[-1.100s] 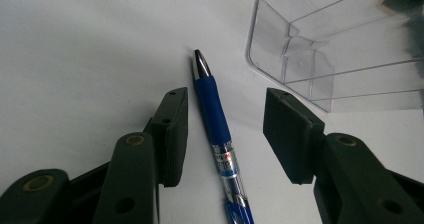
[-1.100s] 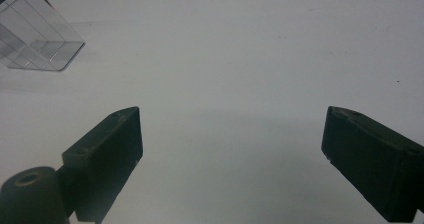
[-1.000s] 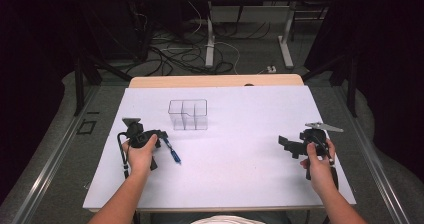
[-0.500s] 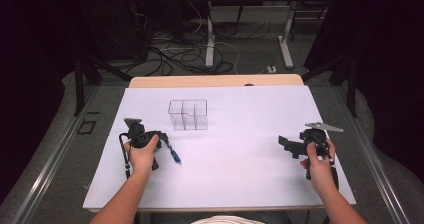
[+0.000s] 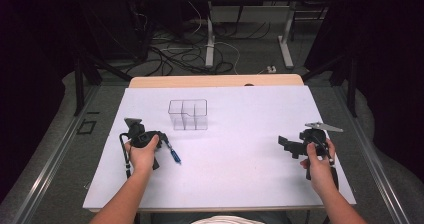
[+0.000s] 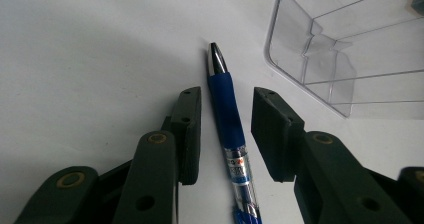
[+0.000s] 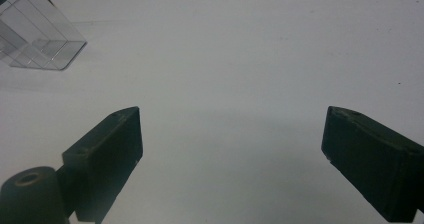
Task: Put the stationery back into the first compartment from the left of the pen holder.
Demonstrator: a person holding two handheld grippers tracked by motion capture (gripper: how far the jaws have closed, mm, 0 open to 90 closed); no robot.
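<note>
High view: we record a white rectangular table top (image 5: 235,179) carrying a clear plastic organiser box with inner dividers (image 5: 188,114) toward its far left; a blue ballpoint pen with a silver tip (image 5: 172,152) lies flat just in front of that box, pointing away at a slant. We note the left gripper (image 5: 159,137), held in a person's left hand (image 5: 142,151), set down at the pen's far end, and the right gripper (image 5: 286,144), held in the right hand (image 5: 317,160), well apart near the table's right edge. Left gripper view: we list the pen (image 6: 230,129) lying between the two black jaws; the jaws have just been closing, narrowed to either side of its blue grip, yet a slim gap shows on each side and neither pad presses it; the organiser box (image 6: 350,49) stands just beyond, upper right. Right gripper view: we enter the jaws standing wide with bare white table (image 7: 235,59) between them, and the clear box (image 7: 40,39) at upper left.
</note>
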